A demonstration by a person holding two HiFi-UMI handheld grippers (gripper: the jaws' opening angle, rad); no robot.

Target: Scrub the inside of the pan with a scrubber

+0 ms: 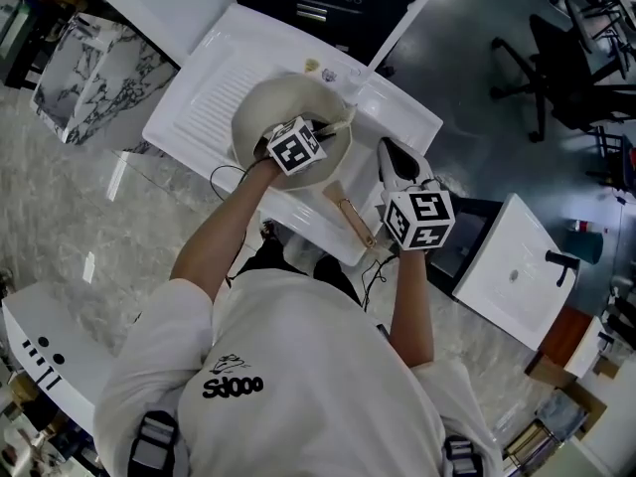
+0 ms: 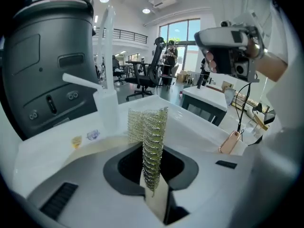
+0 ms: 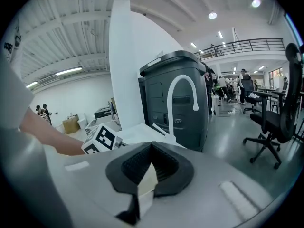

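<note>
A cream pan (image 1: 254, 108) sits in the white sink (image 1: 396, 107), its tan handle (image 1: 354, 221) pointing toward the person. My left gripper (image 1: 316, 133) is down inside the pan, shut on a metal mesh scrubber (image 2: 148, 146) that stands up between its jaws. The left gripper (image 2: 152, 177) faces the sink's far rim. The right gripper (image 1: 391, 153) hovers over the sink's front right edge, beside the pan and apart from the handle (image 2: 231, 143). In its own view the right gripper (image 3: 145, 184) has its jaws together with nothing between them.
A ribbed drainboard (image 1: 204, 97) lies left of the pan. A white faucet (image 2: 107, 96) rises at the sink's back edge. A dark grey bin (image 3: 183, 96) stands behind the sink. Office chairs (image 1: 556, 68) and a second white sink unit (image 1: 517, 266) stand to the right.
</note>
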